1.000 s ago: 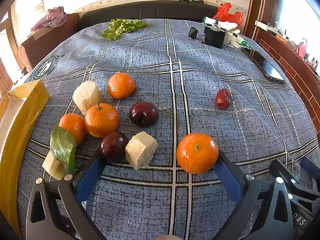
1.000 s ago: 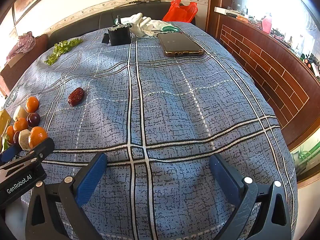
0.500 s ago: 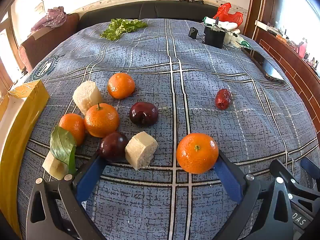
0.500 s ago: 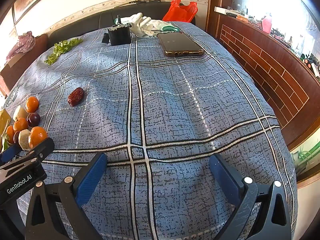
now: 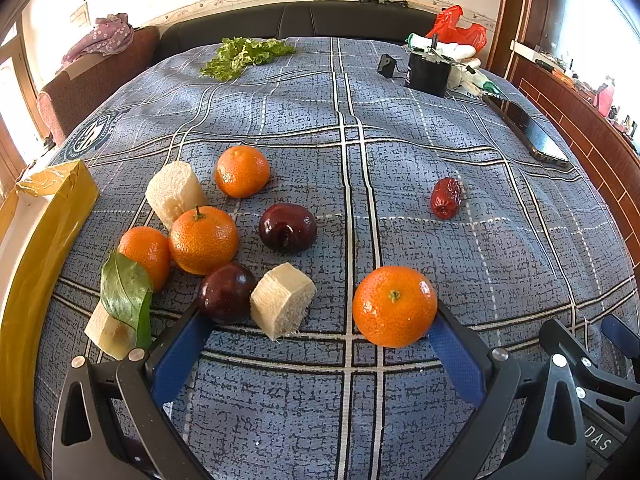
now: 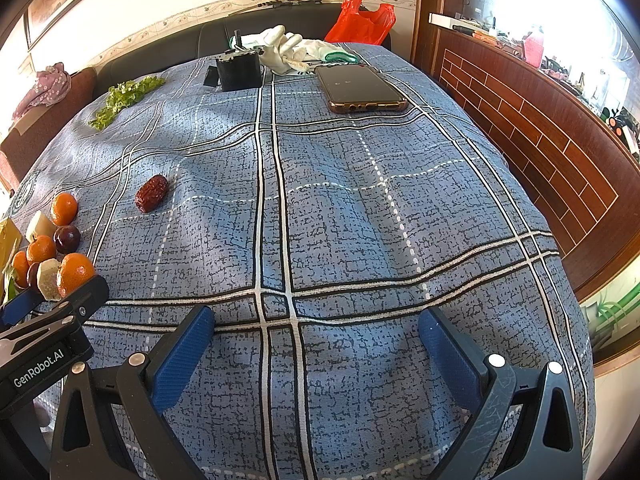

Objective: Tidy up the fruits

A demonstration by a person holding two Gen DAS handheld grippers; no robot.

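Note:
On the blue plaid cloth [image 5: 400, 160] lie several tangerines, two dark plums and pale sugarcane chunks. My left gripper [image 5: 318, 320] is open, low over the cloth. Its right finger touches the nearest tangerine [image 5: 394, 306]; its left finger sits by a plum [image 5: 226, 292], with a sugarcane chunk [image 5: 282, 300] between. Farther back lie another plum [image 5: 287, 227], two tangerines [image 5: 203, 239] [image 5: 242, 171] and a red date [image 5: 445, 198]. My right gripper [image 6: 316, 332] is open over bare cloth; the date [image 6: 151, 199] lies to its far left.
A yellow box [image 5: 36, 248] stands along the left edge. A leaf [image 5: 126, 292] covers a sugarcane piece beside a tangerine. Lettuce [image 5: 244, 56], a black box [image 6: 239, 70], white gloves [image 6: 288, 52], a red bag [image 6: 362, 20] and a phone [image 6: 362, 90] lie at the far side.

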